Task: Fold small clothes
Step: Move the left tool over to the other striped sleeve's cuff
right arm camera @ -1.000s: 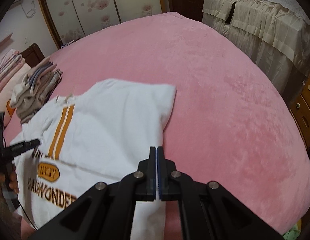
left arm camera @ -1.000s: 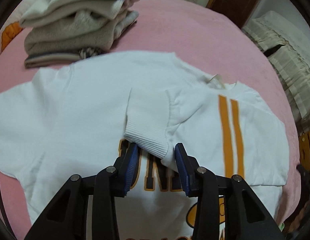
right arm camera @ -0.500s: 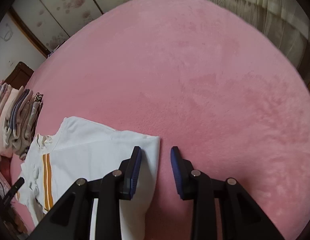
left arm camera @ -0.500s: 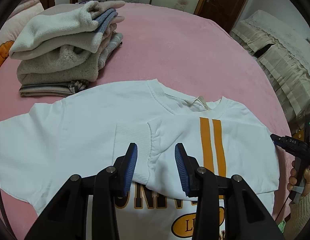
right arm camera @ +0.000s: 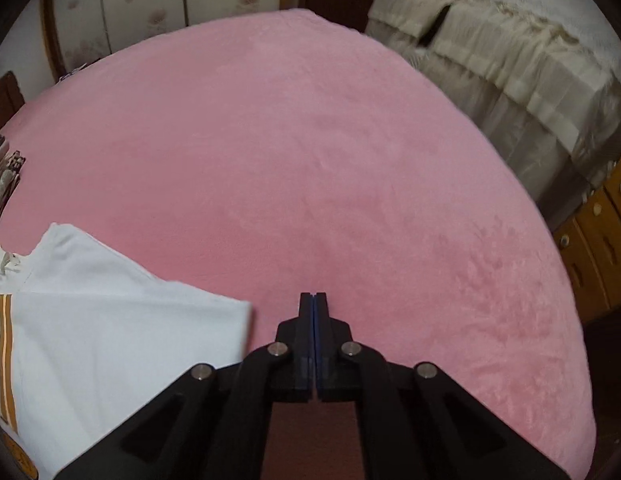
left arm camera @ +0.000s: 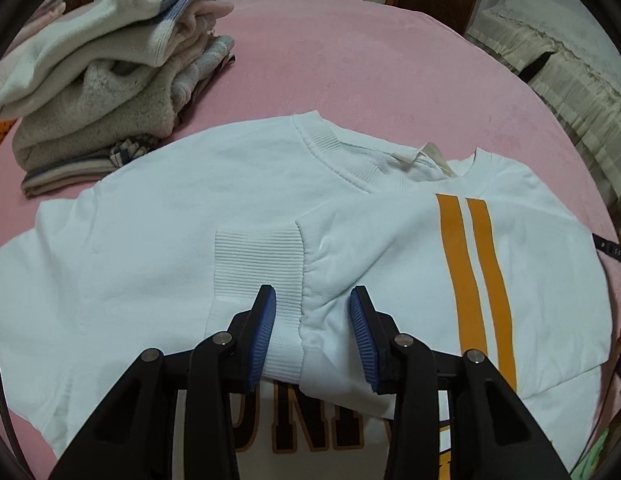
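Observation:
A white sweatshirt point(left arm camera: 150, 240) with two orange stripes point(left arm camera: 470, 260) lies flat on the pink bedspread point(right arm camera: 310, 160). Its right sleeve is folded across the chest, and the ribbed cuff point(left arm camera: 258, 264) rests flat on the body. My left gripper point(left arm camera: 312, 312) hovers just over the cuff's seam with its jaws apart; the blue pads do not press the cloth. In the right wrist view the sweatshirt's folded side point(right arm camera: 110, 340) lies at the lower left. My right gripper point(right arm camera: 313, 300) is shut on nothing above bare bedspread, just right of that edge.
A pile of folded clothes point(left arm camera: 102, 80) sits at the back left of the bed. A second bed with a cream cover point(right arm camera: 530, 60) and wooden drawers point(right arm camera: 598, 232) stand past the right edge. Wardrobe doors point(right arm camera: 150, 8) line the far wall.
The sleeve came down from between the left pads to lie flat on the chest. My right gripper opened, let go of the sweatshirt's side, shifted right off the cloth and shut empty.

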`<action>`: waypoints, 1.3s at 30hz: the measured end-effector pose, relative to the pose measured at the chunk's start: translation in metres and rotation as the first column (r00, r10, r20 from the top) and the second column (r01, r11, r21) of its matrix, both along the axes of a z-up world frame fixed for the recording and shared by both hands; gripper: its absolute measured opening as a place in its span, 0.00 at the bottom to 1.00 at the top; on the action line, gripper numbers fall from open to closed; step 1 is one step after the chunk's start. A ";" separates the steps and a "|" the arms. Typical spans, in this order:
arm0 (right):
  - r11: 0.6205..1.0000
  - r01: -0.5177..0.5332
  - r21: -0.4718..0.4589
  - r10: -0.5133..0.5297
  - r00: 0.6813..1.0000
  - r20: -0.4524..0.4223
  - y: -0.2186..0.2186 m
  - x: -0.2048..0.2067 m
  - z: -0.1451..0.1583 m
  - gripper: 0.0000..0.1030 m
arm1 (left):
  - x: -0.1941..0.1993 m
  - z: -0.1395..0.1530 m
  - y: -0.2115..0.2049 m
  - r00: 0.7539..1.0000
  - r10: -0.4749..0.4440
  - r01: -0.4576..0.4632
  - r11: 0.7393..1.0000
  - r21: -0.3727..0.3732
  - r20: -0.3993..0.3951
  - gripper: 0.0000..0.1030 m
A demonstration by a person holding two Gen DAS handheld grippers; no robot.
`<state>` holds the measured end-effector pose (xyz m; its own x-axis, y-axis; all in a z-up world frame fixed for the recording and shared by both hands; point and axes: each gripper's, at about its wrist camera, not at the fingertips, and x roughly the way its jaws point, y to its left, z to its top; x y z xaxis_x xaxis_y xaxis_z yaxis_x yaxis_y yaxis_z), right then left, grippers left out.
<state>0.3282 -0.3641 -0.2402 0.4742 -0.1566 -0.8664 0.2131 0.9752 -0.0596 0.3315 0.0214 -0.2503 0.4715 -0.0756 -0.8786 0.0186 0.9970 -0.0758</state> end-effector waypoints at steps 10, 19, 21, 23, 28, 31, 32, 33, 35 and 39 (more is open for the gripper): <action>0.991 -0.128 0.046 0.123 0.989 0.085 0.052 -0.045 0.046 0.00 | -0.022 0.032 0.024 0.998 0.063 -0.063 0.998 -0.018 0.010 0.52; 0.943 -0.295 0.155 0.277 0.952 0.128 0.142 -0.100 0.078 0.00 | -0.113 0.088 0.096 0.969 0.225 -0.234 0.968 0.086 0.099 0.74; 0.931 -0.326 0.163 0.306 0.942 0.137 0.167 -0.115 0.083 0.00 | -0.136 0.095 0.110 0.965 0.243 -0.253 0.962 0.105 0.101 0.74; 0.920 -0.351 0.174 0.329 0.933 0.145 0.191 -0.132 0.089 0.00 | -0.155 0.101 0.124 0.962 0.251 -0.263 0.957 0.118 0.107 0.74; 0.891 -0.392 0.228 0.366 0.919 0.150 0.237 -0.167 0.101 0.00 | -0.192 0.118 0.139 0.958 0.254 -0.269 0.956 0.119 0.132 0.78; 0.880 -0.412 0.237 0.387 0.910 0.148 0.257 -0.185 0.110 0.00 | -0.208 0.128 0.145 0.956 0.252 -0.267 0.959 0.094 0.148 0.79; 0.876 -0.418 0.239 0.392 0.908 0.150 0.260 -0.191 0.113 0.00 | -0.211 0.132 0.146 0.956 0.251 -0.266 0.960 0.089 0.152 0.79; 0.874 -0.423 0.237 0.397 0.905 0.151 0.265 -0.196 0.116 0.00 | -0.215 0.137 0.147 0.955 0.247 -0.263 0.961 0.084 0.162 0.79; 0.872 -0.432 0.231 0.403 0.901 0.161 0.274 -0.206 0.126 0.00 | -0.221 0.144 0.149 0.955 0.239 -0.255 0.964 0.076 0.175 0.79; 0.861 -0.457 0.224 0.426 0.888 0.174 0.291 -0.221 0.142 0.01 | -0.233 0.161 0.157 0.951 0.241 -0.255 0.966 0.050 0.193 0.87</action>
<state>0.1075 -0.0727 -0.0982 0.5395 0.3084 -0.7834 -0.2530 0.9469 0.1985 0.0988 0.1780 -0.0894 0.6210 0.1258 -0.7736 -0.2233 0.9745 -0.0208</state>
